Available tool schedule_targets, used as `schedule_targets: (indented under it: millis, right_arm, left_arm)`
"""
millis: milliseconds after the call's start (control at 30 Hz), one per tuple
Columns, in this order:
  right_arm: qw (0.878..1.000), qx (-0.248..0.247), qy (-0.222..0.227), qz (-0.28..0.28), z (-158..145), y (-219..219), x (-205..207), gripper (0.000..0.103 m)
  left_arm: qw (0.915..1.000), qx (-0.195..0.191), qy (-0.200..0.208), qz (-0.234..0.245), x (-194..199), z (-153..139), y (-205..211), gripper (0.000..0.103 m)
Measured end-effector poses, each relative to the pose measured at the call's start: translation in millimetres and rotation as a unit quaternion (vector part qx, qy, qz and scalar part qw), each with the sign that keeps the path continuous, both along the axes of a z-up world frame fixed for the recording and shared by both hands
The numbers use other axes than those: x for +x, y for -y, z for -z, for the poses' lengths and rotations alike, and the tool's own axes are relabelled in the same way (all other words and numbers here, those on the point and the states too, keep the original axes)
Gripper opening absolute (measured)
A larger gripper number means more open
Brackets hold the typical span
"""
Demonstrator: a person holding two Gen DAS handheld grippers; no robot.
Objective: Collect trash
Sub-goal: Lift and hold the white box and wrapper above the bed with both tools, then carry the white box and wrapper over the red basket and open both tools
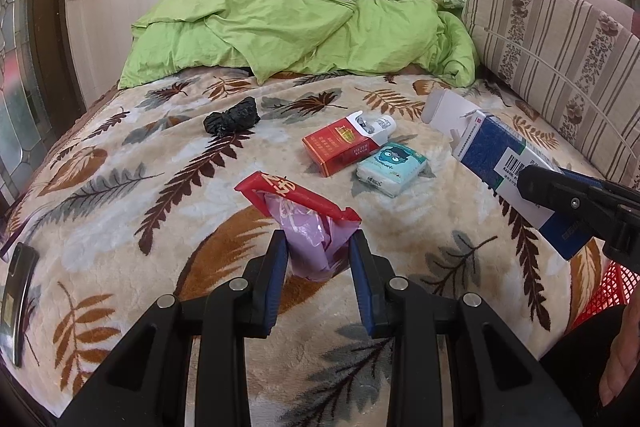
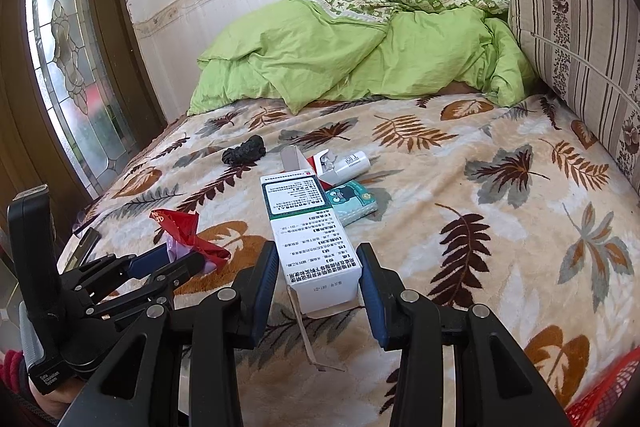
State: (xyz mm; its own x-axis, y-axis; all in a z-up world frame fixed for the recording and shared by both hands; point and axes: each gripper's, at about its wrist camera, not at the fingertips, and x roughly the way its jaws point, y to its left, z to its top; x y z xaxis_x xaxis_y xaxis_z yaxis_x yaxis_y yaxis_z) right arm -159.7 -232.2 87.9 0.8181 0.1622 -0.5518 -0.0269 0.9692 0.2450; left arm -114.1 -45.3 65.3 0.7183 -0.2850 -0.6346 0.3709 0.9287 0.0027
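Left wrist: hand-held gripper (image 1: 319,253) angled downward, clasping wrapper (image 1: 308,227)

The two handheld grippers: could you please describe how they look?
Both the left gripper and right gripper are black plastic linkages with silver pivot pins and blue pads lining the jaws. The left one's handle carries a grey grip and small white lettering; a dark red knitted cuff shows beside it.
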Motion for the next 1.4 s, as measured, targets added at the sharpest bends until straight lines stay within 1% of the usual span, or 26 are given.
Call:
schedule_targets:
  millis: [367,533,733,800,900,1000,1100,1200,1233,1333,1400]
  right_arm:
    - [1.000,0.007,-0.001,0.013,-3,1,-5,0.043]
    - [0.999,0.027,-0.008,0.021,-3,8,-13,0.043]
    - [0.998,0.057,-0.015,0.038,-6,25,-34,0.043]
    - [0.997,0.057,-0.013,0.049,-9,33,-43,0.043]
    - [0.996,0.058,-0.009,0.070,-14,51,-62,0.043]
    - [0.991,0.069,-0.008,0.110,-16,80,-89,0.043]
    - [0.984,0.077,-0.009,0.160,-17,113,-119,0.043]
    - [0.974,0.089,-0.012,0.206,-16,144,-149,0.043]
    - [0.969,0.097,-0.013,0.227,-15,157,-163,0.043]
    - [0.956,0.104,-0.018,0.273,-12,185,-194,0.043]
    - [0.949,0.105,-0.023,0.298,-11,198,-212,0.043]
  left_arm:
    - [1.0000,0.000,0.000,0.000,-2,-1,2,0.030]
    - [1.0000,-0.002,-0.001,0.009,-4,0,3,0.030]
    - [0.9994,-0.005,0.003,0.035,-15,-8,10,0.030]
    - [0.9989,-0.012,0.001,0.045,-22,-14,19,0.030]
    - [0.9976,-0.022,-0.002,0.066,-29,-24,32,0.030]
    - [0.9950,-0.031,0.000,0.095,-40,-36,49,0.030]
    - [0.9900,-0.040,0.003,0.135,-55,-50,72,0.030]
    - [0.9808,-0.052,-0.004,0.188,-70,-61,102,0.030]
    - [0.9769,-0.057,-0.008,0.206,-76,-64,113,0.030]
    - [0.9616,-0.067,-0.031,0.264,-94,-68,150,0.030]
    - [0.9485,-0.073,-0.053,0.303,-106,-68,177,0.030]
